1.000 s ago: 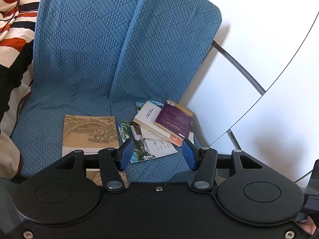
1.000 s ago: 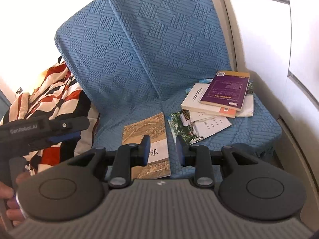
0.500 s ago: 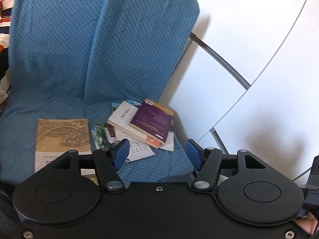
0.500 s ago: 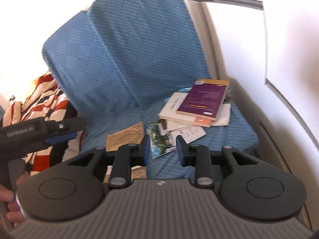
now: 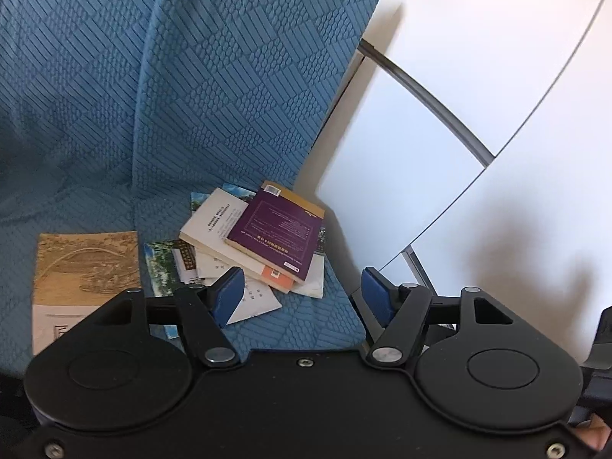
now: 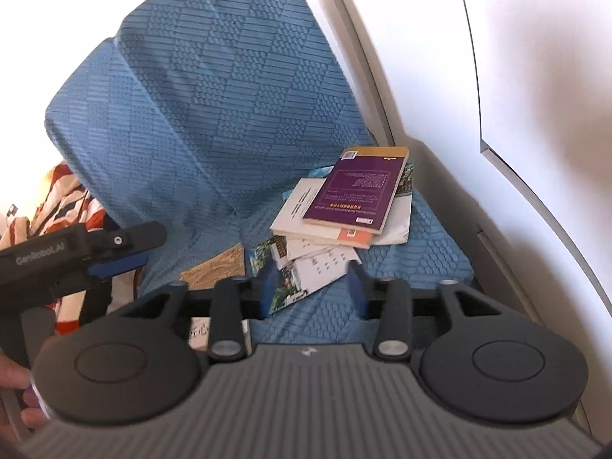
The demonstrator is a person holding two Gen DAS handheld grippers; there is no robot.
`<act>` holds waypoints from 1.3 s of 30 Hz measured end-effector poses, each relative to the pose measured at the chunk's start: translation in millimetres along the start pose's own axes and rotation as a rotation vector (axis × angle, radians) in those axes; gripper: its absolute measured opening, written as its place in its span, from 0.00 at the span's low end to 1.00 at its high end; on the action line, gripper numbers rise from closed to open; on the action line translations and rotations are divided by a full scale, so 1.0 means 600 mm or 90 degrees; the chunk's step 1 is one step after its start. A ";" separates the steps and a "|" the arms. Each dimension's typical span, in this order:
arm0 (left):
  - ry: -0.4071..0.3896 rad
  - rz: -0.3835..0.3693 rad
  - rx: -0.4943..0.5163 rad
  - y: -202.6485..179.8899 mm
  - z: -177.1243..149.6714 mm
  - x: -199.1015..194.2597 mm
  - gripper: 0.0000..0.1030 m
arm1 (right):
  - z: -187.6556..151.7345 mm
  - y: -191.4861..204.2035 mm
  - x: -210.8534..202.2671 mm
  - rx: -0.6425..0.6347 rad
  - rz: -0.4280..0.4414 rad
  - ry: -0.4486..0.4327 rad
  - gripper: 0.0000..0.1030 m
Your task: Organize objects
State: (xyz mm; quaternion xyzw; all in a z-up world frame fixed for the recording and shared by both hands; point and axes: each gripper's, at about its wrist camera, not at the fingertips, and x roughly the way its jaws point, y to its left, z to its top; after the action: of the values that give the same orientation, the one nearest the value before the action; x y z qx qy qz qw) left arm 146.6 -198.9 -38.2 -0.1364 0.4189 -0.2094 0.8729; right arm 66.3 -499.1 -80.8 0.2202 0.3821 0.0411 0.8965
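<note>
A messy pile of books lies on the blue sofa seat (image 5: pixel 313 329). A purple book (image 5: pixel 279 235) tops a white book (image 5: pixel 214 222), over loose white sheets (image 5: pixel 252 300) and a scenic booklet (image 5: pixel 160 267). A tan landscape book (image 5: pixel 84 267) lies apart to the left. My left gripper (image 5: pixel 302 294) is open and empty, hovering in front of the pile. My right gripper (image 6: pixel 310 285) is open and empty above the booklet (image 6: pixel 283 287), with the purple book (image 6: pixel 355 191) beyond. The left gripper's finger (image 6: pixel 118 264) shows at the left of the right wrist view.
Blue quilted back cushions (image 5: pixel 229 76) rise behind the seat. A white wall with grey metal trim (image 5: pixel 428 91) stands close on the right. A striped red, white and black blanket (image 6: pixel 65 202) lies at the sofa's left.
Both grippers moved right and closer to the book pile. The right gripper's jaws opened wider. The books have not moved.
</note>
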 end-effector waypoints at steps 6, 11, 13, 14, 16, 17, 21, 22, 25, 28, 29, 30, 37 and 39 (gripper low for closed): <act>0.020 0.001 -0.009 -0.004 0.030 0.078 0.82 | 0.026 -0.031 0.047 0.020 -0.003 0.013 0.50; 0.043 0.021 -0.028 0.018 0.047 0.161 0.88 | 0.042 -0.072 0.097 0.075 0.019 0.026 0.74; 0.055 0.020 -0.038 0.038 0.048 0.195 0.88 | 0.046 -0.093 0.127 0.088 0.023 0.045 0.72; 0.063 0.021 -0.042 0.047 0.048 0.213 0.88 | 0.047 -0.101 0.139 0.096 0.016 0.051 0.72; 0.071 0.022 -0.045 0.065 0.050 0.249 0.87 | 0.049 -0.124 0.166 0.114 0.005 0.057 0.72; 0.076 0.022 -0.048 0.074 0.052 0.266 0.87 | 0.050 -0.135 0.179 0.126 0.002 0.062 0.73; 0.102 0.019 -0.059 0.103 0.055 0.338 0.82 | 0.053 -0.173 0.245 0.170 0.008 0.085 0.73; 0.107 0.019 -0.056 0.104 0.055 0.357 0.82 | 0.054 -0.180 0.260 0.179 0.010 0.091 0.71; 0.122 0.016 -0.051 0.106 0.059 0.410 0.80 | 0.056 -0.194 0.304 0.202 0.033 0.100 0.63; 0.111 0.034 -0.047 0.107 0.065 0.451 0.73 | 0.055 -0.206 0.348 0.219 0.028 0.108 0.55; 0.112 0.032 -0.046 0.108 0.067 0.463 0.72 | 0.055 -0.211 0.363 0.227 0.026 0.113 0.52; 0.117 0.028 -0.045 0.110 0.068 0.477 0.68 | 0.053 -0.217 0.380 0.237 0.025 0.118 0.51; 0.134 0.022 -0.044 0.150 0.073 0.531 0.58 | 0.057 -0.262 0.467 0.292 0.055 0.156 0.45; 0.133 0.024 -0.048 0.161 0.071 0.544 0.57 | 0.061 -0.274 0.480 0.308 0.069 0.157 0.45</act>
State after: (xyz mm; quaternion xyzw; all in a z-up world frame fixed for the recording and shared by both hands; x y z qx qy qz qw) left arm 387.9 -268.6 -272.2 -0.1383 0.5177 -0.1901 0.8227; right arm 279.3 -590.7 -321.0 0.4416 0.4748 0.0233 0.7609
